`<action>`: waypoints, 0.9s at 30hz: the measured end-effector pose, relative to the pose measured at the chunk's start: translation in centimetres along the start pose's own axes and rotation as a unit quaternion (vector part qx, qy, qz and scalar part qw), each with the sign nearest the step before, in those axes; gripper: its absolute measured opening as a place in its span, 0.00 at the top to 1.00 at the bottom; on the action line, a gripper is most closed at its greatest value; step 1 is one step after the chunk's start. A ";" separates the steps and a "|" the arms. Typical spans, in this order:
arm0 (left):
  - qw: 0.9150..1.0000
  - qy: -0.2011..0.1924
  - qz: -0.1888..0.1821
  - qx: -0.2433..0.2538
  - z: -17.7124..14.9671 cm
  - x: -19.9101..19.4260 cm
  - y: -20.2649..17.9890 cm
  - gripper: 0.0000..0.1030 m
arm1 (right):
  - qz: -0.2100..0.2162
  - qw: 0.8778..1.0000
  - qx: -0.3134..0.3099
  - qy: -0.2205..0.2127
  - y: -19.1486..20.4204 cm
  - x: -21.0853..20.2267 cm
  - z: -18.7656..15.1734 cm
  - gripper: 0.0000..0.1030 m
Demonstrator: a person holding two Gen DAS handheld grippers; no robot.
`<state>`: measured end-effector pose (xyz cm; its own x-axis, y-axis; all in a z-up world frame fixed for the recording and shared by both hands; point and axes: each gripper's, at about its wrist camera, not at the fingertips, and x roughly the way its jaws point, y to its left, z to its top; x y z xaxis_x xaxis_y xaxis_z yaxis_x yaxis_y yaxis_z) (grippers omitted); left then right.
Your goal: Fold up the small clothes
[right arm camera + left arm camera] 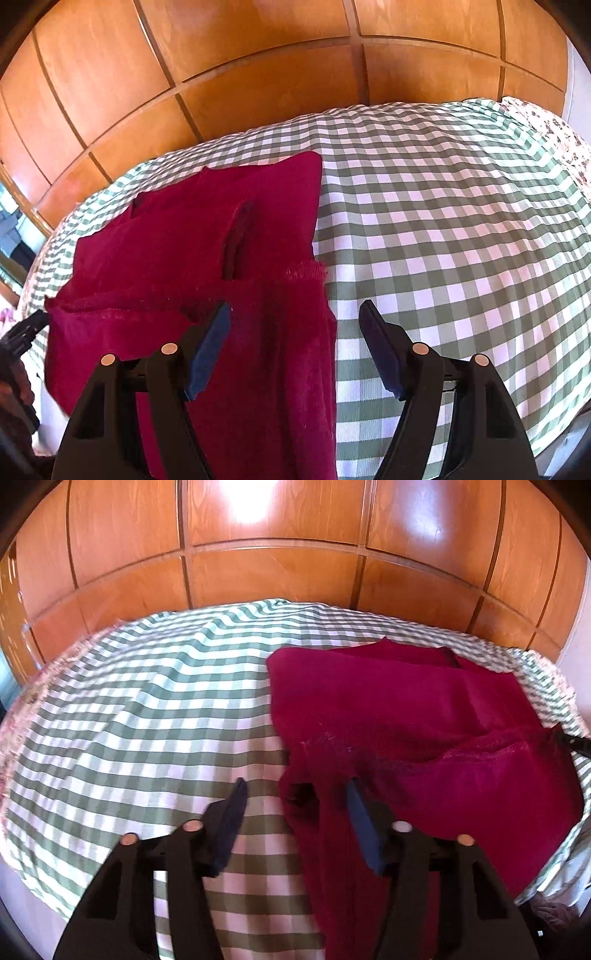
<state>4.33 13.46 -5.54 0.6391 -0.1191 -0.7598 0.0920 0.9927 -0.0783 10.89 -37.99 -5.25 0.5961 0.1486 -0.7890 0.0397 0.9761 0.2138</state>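
Note:
A dark red fleece garment (406,716) lies partly folded on a green-and-white checked cloth (147,709). In the left wrist view it fills the right half. My left gripper (295,794) is open, its jaws straddling the garment's near left edge. In the right wrist view the garment (184,240) lies at the left, with a raised folded layer near the front. My right gripper (295,317) is open over the garment's near right edge, left finger (210,347) above the fabric, right finger (380,347) above the checked cloth (443,221).
A wooden panelled wall (277,554) stands close behind the covered surface. A floral fabric edge (554,140) shows at the far right in the right wrist view. The other gripper's black tip (576,742) shows at the right edge of the left wrist view.

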 end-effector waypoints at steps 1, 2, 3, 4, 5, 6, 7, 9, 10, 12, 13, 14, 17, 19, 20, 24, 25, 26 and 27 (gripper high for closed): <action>1.000 0.000 -0.009 -0.003 0.1 0.0 0.1 0.55 | 0.000 1.000 0.001 -0.001 0.0 -0.1 0.1 0.31; 1.000 -0.002 -0.015 -0.006 0.1 0.1 0.1 0.55 | -0.001 1.000 0.002 -0.004 -0.1 -0.2 0.2 0.31; 1.000 -0.003 -0.023 -0.008 0.2 0.2 0.2 0.55 | -0.002 1.000 0.002 -0.006 -0.2 -0.3 0.2 0.31; 1.000 -0.002 -0.028 -0.010 0.2 0.4 0.3 0.55 | -0.002 1.000 0.004 -0.008 -0.3 -0.4 0.3 0.31; 0.999 0.001 -0.034 -0.014 0.3 0.7 0.4 0.55 | 0.000 1.000 0.007 -0.012 -0.6 -0.6 0.5 0.31; 0.999 0.004 -0.044 -0.019 0.3 1.0 0.5 0.56 | 0.001 1.000 0.012 -0.016 -0.7 -0.7 0.5 0.31; 0.998 0.006 -0.055 -0.024 0.4 1.3 0.5 0.56 | 0.004 1.000 0.018 -0.019 -0.8 -0.9 0.6 0.31; 0.997 0.009 -0.064 -0.028 0.6 1.8 0.6 0.56 | 0.008 0.999 0.024 -0.023 -1.1 -0.9 0.8 0.31; 0.997 0.010 -0.067 -0.031 0.6 1.9 0.6 0.56 | 0.008 0.999 0.025 -0.025 -1.1 -0.9 0.9 0.31; 0.996 0.009 -0.075 -0.041 0.7 2.1 0.8 0.56 | 0.016 0.999 0.024 -0.022 -1.0 -0.6 1.0 0.37; 0.996 0.009 -0.078 -0.046 0.7 2.1 0.9 0.56 | 0.017 0.999 0.022 -0.020 -0.9 -0.5 1.0 0.39; 0.995 0.009 -0.080 -0.051 0.7 2.1 1.1 0.57 | 0.018 1.000 0.016 -0.016 -0.8 -0.3 0.9 0.44; 0.994 0.006 -0.089 -0.064 0.6 1.7 1.4 0.63 | 0.018 1.000 0.005 -0.007 -0.4 0.0 0.6 0.60; 0.993 -0.001 -0.095 -0.065 0.6 1.3 1.5 0.63 | 0.023 1.000 -0.003 -0.004 -0.1 -0.1 0.3 0.68; 0.993 -0.006 -0.097 -0.063 0.6 1.1 1.4 0.63 | 0.028 1.000 -0.005 -0.002 0.0 -0.1 0.1 0.68; 0.996 -0.024 -0.084 -0.032 0.7 0.7 0.3 0.52 | 0.031 0.999 0.009 0.005 -0.6 0.2 -0.4 0.67; 0.996 -0.025 -0.086 -0.027 0.8 0.6 0.1 0.52 | 0.032 0.999 0.015 0.005 -0.8 0.2 -0.4 0.67; 0.995 -0.026 -0.089 -0.023 0.9 0.6 -0.1 0.52 | 0.034 0.999 0.020 0.004 -0.9 0.2 -0.5 0.67; 0.995 -0.026 -0.090 -0.018 1.0 0.7 -0.3 0.52 | 0.034 0.999 0.021 0.003 -1.0 0.2 -0.6 0.67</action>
<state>5.51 13.04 -5.44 0.6539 -0.2952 -0.6966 0.1822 0.9551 -0.2337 10.54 -38.80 -5.97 0.5937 0.2161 -0.7751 0.0327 0.9560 0.2915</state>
